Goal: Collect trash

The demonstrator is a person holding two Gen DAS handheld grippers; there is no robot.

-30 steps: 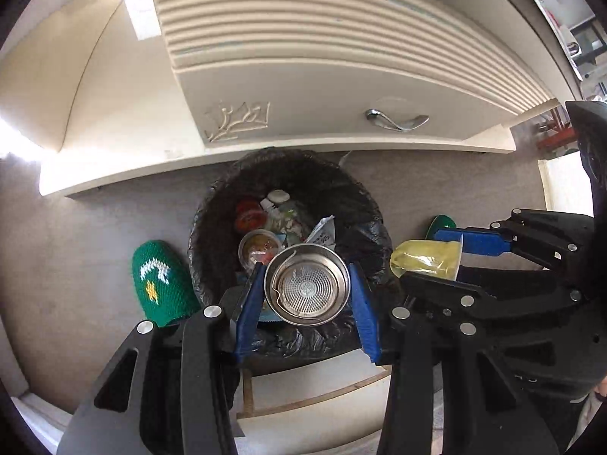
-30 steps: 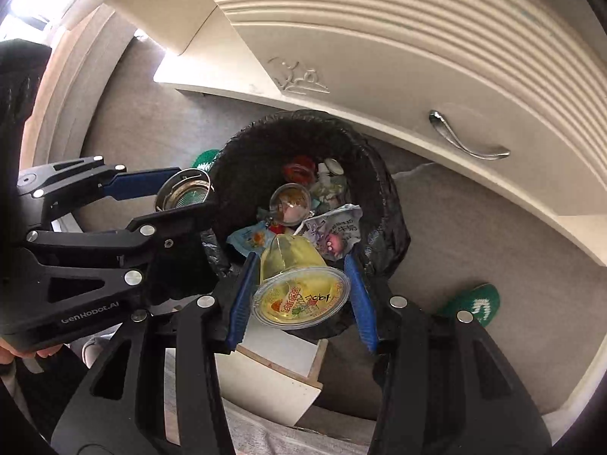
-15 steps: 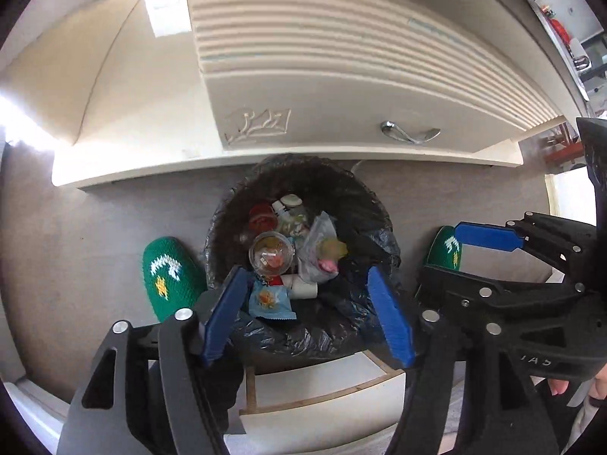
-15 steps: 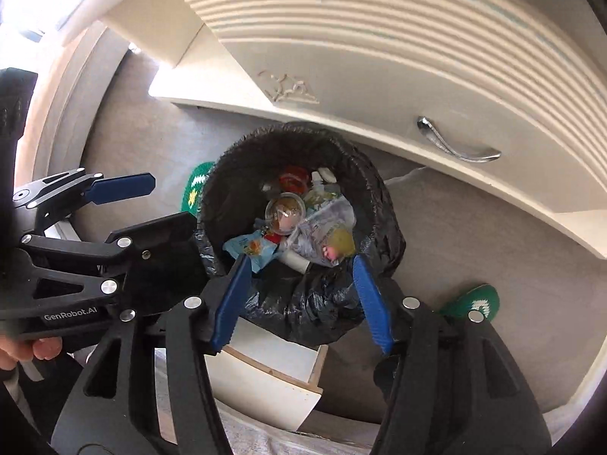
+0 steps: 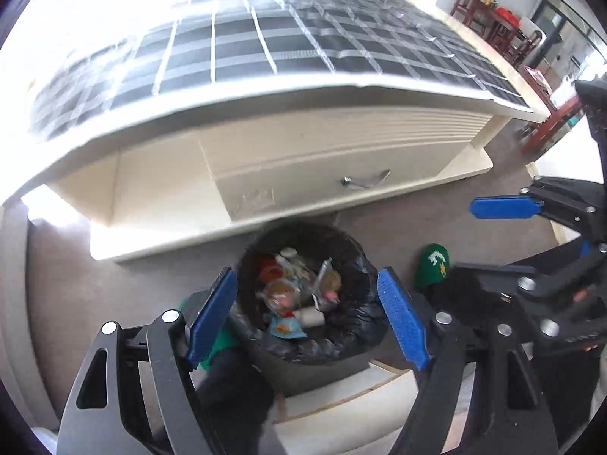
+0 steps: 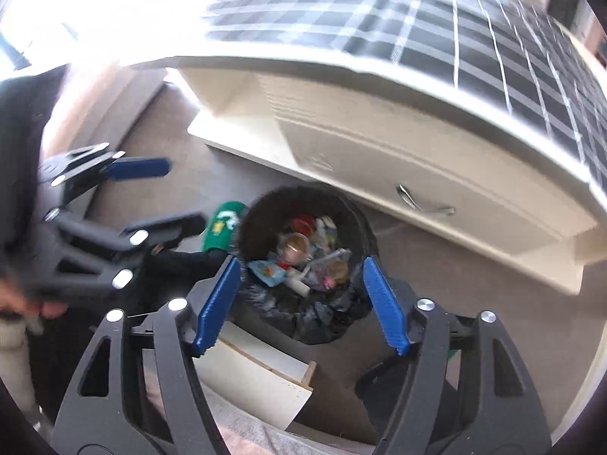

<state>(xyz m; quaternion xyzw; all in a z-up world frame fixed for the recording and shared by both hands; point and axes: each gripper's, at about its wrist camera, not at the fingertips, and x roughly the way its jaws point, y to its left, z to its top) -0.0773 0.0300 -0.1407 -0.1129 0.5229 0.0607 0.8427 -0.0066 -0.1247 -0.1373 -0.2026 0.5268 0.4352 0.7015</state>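
Observation:
A round bin lined with a black bag (image 5: pixel 353 326) stands on the floor by a cream table; it also shows in the right wrist view (image 6: pixel 326 314). It holds several pieces of trash (image 5: pixel 299 295), among them plastic cups and wrappers (image 6: pixel 303 254). My left gripper (image 5: pixel 307 318) is open and empty, high above the bin. My right gripper (image 6: pixel 301 299) is open and empty, also above the bin. Each gripper shows in the other's view: the right one (image 5: pixel 531 235) and the left one (image 6: pixel 151 197).
A cream table with a drawer handle (image 5: pixel 364 180) and a black-and-white checked cloth (image 5: pixel 284 38) stands behind the bin. Green knitted slippers (image 5: pixel 432 265) (image 6: pixel 224 227) lie on the floor on either side. A white board (image 6: pixel 258 375) lies below the bin.
Both grippers opened and dropped the metal strainer and the yellow jelly cup into the bin, then rose up and back, so the tabletop cloth has come into view.

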